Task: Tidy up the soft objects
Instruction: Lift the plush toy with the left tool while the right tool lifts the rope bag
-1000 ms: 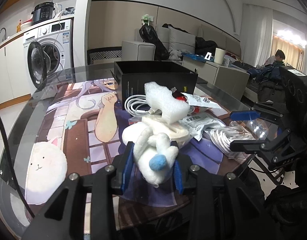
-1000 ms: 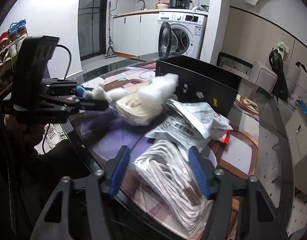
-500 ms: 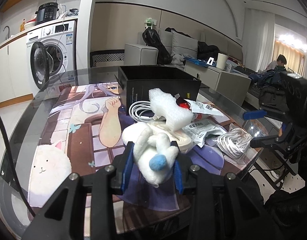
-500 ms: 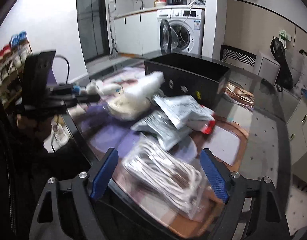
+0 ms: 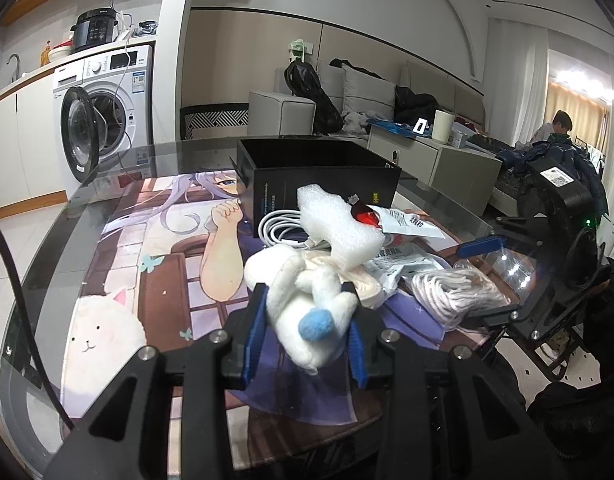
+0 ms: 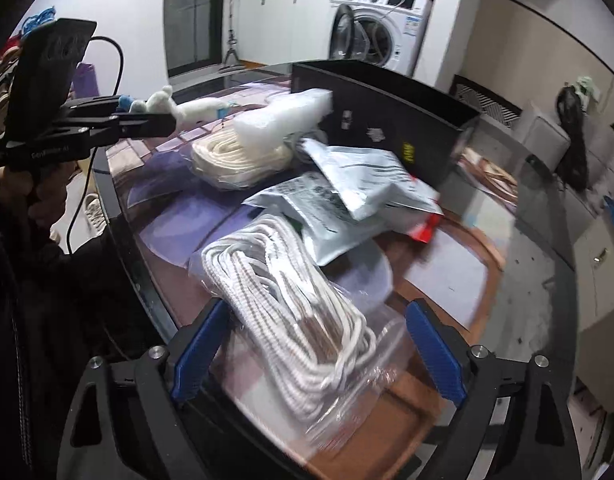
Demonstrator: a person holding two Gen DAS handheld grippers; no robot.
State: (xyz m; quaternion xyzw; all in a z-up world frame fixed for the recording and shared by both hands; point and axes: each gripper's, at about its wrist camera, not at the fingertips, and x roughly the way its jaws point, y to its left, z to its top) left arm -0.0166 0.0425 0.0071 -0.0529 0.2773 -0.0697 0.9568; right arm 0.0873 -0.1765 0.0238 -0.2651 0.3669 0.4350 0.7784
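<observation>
Left hand-held gripper (image 5: 305, 338) clamping white plush toy (image 5: 307, 312), right hand-held gripper (image 6: 317, 350) spread wide around bagged rope (image 6: 295, 316)

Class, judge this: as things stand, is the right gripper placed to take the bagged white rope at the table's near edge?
Probably yes. The right gripper is open, its blue fingers either side of the bagged white rope, with nothing lying on top of that end.

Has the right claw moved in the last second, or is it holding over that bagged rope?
Yes. In the left wrist view the right claw sat over the bagged rope, swung right off it, and is now back over it, jaws spread wide.
</observation>
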